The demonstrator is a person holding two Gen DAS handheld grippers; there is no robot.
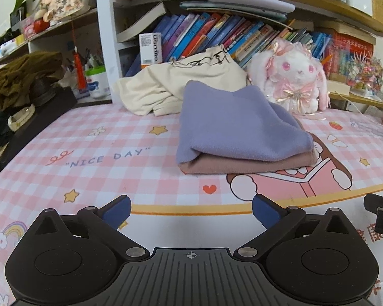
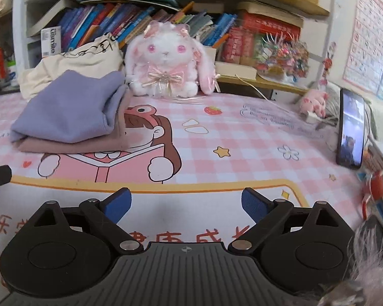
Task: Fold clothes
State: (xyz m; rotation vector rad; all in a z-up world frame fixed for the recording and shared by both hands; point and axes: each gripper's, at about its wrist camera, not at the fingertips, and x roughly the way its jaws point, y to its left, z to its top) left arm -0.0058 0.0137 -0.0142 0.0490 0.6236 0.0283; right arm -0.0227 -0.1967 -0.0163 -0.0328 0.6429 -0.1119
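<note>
In the left wrist view, a cream garment [image 1: 181,81] lies crumpled at upper centre, probably awaiting folding. Right of it, a folded purple cloth [image 1: 237,125] sits stacked on a pink one [image 1: 242,167], apparently finished. Below, the left gripper [image 1: 191,213] and right gripper [image 2: 186,207] both gape wide, empty, over the mat [image 1: 102,153].

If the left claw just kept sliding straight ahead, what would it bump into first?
Probably the folded purple garment stacked on a pink one; the left gripper is open, with only printed tablecloth between.
</note>
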